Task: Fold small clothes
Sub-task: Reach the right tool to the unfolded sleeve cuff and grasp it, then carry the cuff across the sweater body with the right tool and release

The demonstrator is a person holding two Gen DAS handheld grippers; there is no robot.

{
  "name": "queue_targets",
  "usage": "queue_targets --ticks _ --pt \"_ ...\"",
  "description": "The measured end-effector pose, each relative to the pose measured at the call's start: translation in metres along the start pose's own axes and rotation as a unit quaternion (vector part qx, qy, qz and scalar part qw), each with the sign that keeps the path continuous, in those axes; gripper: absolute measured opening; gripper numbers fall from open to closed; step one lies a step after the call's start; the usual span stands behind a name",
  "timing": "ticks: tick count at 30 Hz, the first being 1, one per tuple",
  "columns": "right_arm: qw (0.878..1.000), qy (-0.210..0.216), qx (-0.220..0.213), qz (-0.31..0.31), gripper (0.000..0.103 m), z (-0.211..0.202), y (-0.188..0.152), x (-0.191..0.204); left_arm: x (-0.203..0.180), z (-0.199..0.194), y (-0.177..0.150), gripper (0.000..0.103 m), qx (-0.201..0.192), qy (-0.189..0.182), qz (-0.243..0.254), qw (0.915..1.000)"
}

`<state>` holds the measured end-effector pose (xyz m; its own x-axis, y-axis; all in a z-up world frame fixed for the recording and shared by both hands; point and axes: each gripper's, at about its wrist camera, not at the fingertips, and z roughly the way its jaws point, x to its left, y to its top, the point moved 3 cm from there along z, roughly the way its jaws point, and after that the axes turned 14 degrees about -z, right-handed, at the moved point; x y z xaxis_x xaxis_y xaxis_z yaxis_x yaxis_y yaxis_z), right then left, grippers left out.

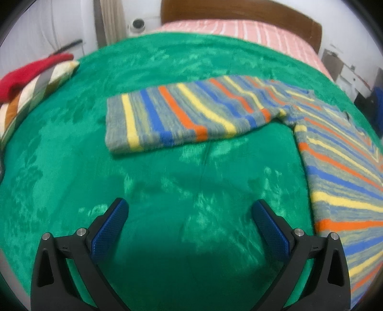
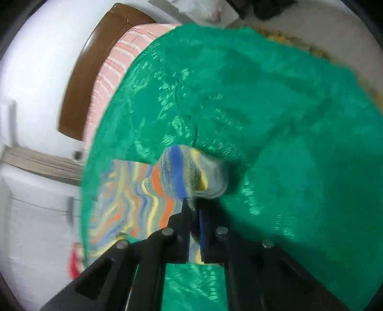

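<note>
A small striped knit sweater (image 1: 335,167) in grey, blue, orange and yellow lies on a green blanket (image 1: 167,179). One sleeve (image 1: 182,117) stretches flat to the left in the left wrist view. My left gripper (image 1: 190,210) is open and empty, above bare blanket in front of that sleeve. My right gripper (image 2: 195,210) is shut on a bunched cuff of the sweater (image 2: 189,172) and holds it lifted over the blanket (image 2: 275,119). The rest of the sweater (image 2: 129,203) trails to the left below it.
A red cloth (image 1: 31,71) lies on a patterned pillow (image 1: 36,91) at the far left. A pink striped sheet (image 1: 239,31) and brown headboard (image 1: 239,12) are at the back. A white wall and furniture stand beyond the bed.
</note>
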<state>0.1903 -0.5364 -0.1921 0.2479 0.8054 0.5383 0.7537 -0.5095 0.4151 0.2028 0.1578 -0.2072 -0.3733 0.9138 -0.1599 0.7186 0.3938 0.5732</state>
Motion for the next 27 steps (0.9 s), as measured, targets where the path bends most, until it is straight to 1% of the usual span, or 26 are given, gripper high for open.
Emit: queue_targets --ticks 1,2,3,5,7,8,9,10,12,13,15,17,19,20,21,22,23,24,26,27 --pt "0.999 -0.036 0.002 -0.019 0.005 -0.004 0.002 0.004 -0.001 -0.001 -0.002 0.103 0.002 0.000 0.006 1.0000" --pt "0.994 -0.094 0.016 -0.047 0.005 -0.006 0.002 0.011 -0.001 -0.002 -0.004 0.103 -0.003 0.000 0.013 0.9999" --pt "0.987 -0.142 0.028 -0.075 0.005 -0.008 0.002 0.020 -0.001 -0.003 -0.008 0.103 -0.016 -0.002 0.021 0.9996" --pt "0.979 -0.173 0.034 -0.105 0.005 -0.010 0.004 0.042 0.000 -0.003 -0.012 0.103 -0.035 -0.006 0.022 0.9991" --pt "0.975 -0.177 0.019 -0.135 0.005 -0.013 0.012 0.077 0.001 -0.004 -0.015 0.103 -0.052 -0.007 0.021 0.9984" --pt "0.974 -0.170 0.009 -0.148 0.005 -0.015 0.017 0.095 0.001 -0.005 -0.015 0.103 -0.057 -0.008 0.021 0.9981" --pt "0.975 -0.154 -0.002 -0.160 0.005 -0.016 0.023 0.121 0.001 -0.006 -0.016 0.103 -0.062 -0.010 0.020 0.9978" --pt "0.976 -0.137 -0.010 -0.172 0.005 -0.016 0.028 0.143 0.002 -0.006 -0.016 0.103 -0.065 -0.012 0.019 0.9976" --pt "0.973 -0.089 -0.027 -0.210 0.005 -0.009 0.039 0.209 0.003 -0.006 -0.016 0.103 -0.068 -0.017 0.016 0.9974" --pt "0.972 -0.073 -0.028 -0.221 0.005 -0.003 0.040 0.228 0.004 -0.006 -0.015 0.103 -0.069 -0.018 0.016 0.9974" --pt "0.968 -0.019 -0.023 -0.248 0.005 0.019 0.042 0.291 0.005 -0.007 -0.016 0.103 -0.072 -0.022 0.015 0.9971" --pt "0.964 0.021 -0.011 -0.264 0.005 0.045 0.038 0.339 0.005 -0.007 -0.016 0.103 -0.073 -0.022 0.015 0.9970" --pt "0.958 0.067 0.004 -0.280 0.007 0.080 0.023 0.390 0.005 -0.007 -0.016 0.103 -0.074 -0.023 0.015 0.9969" --pt "0.955 0.084 0.010 -0.284 0.009 0.086 0.009 0.402 0.005 -0.008 -0.016 0.103 -0.075 -0.024 0.014 0.9968" --pt "0.953 0.109 0.024 -0.282 0.018 0.104 -0.002 0.418 0.006 -0.008 -0.017 0.103 -0.076 -0.026 0.014 0.9967" --pt "0.952 0.130 0.040 -0.275 0.040 0.117 -0.011 0.426 0.006 -0.008 -0.018 0.103 -0.076 -0.027 0.013 0.9966" --pt "0.951 0.151 0.055 -0.263 0.053 0.129 -0.019 0.429 0.006 -0.009 -0.018 0.103 -0.077 -0.028 0.013 0.9966" --pt "0.952 0.169 0.059 -0.249 0.063 0.135 -0.027 0.429 0.006 -0.009 -0.018 0.103 -0.078 -0.028 0.012 0.9965" --pt "0.953 0.183 0.053 -0.236 0.063 0.138 -0.036 0.422 0.006 -0.009 -0.019 0.103 -0.078 -0.028 0.012 0.9964" --pt "0.954 0.182 0.055 -0.233 0.063 0.138 -0.040 0.415 0.006 -0.009 -0.019 0.103 -0.078 -0.028 0.012 0.9964"
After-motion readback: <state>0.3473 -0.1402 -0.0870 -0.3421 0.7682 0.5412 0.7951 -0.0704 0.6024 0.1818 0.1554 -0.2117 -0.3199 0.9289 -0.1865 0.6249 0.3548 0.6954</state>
